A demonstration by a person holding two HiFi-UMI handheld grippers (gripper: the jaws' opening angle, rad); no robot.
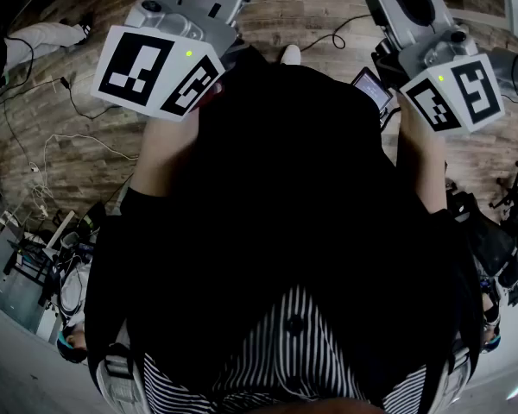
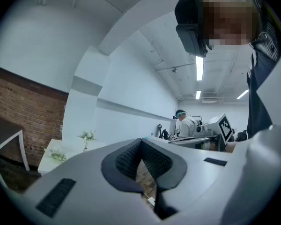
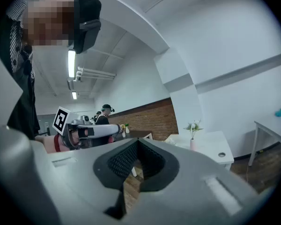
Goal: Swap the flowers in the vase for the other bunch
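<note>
In the right gripper view a pink vase (image 3: 193,145) with white flowers (image 3: 193,127) stands far off on a white table (image 3: 210,142). The left gripper view shows the same flowers (image 2: 86,137) upright on that table (image 2: 51,146), with a second green bunch (image 2: 57,155) lying beside them. My left gripper (image 2: 141,142) and my right gripper (image 3: 138,142) are both shut with nothing between the pads, held level and far from the table. In the head view only their marker cubes, the left one (image 1: 160,72) and the right one (image 1: 456,91), show, close in front of my dark torso.
Wooden floor with cables (image 1: 78,145) lies around my feet. Other people work at benches in the background (image 2: 181,121). A dark table with small vases (image 3: 124,128) stands before the brick wall, and another white table (image 3: 271,123) stands at the right.
</note>
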